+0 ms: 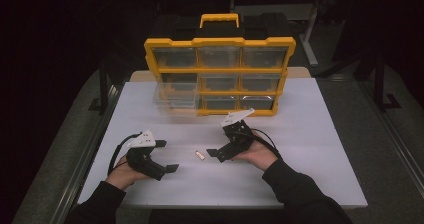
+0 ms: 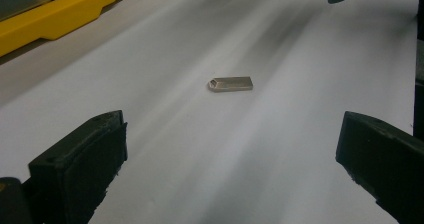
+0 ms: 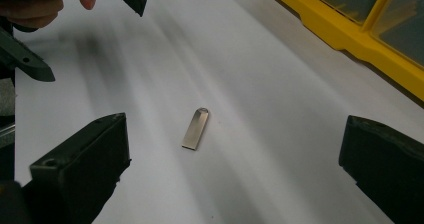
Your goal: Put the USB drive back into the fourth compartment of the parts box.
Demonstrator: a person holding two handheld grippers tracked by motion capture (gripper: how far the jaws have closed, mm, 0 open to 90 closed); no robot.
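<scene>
**Metal USB stick lying loose between two open grippers**

High view: the metal USB stick (image 1: 200, 155) lies flat on the white desk (image 1: 310, 134), in front of the yellow drawer organizer (image 1: 220, 76), between the left gripper (image 1: 166, 156) and the right gripper (image 1: 216, 154); one clear drawer (image 1: 174, 96) is pulled out.

Left gripper view: jaws wide apart, the stick (image 2: 230, 83) well ahead of them, untouched.

Right gripper view: jaws likewise apart, the stick (image 3: 195, 128) nearer, lying lengthwise.

The stick is thin and flat; jaws closing above it would likely skid it across the smooth desk, and both grippers converging could collide.
</scene>
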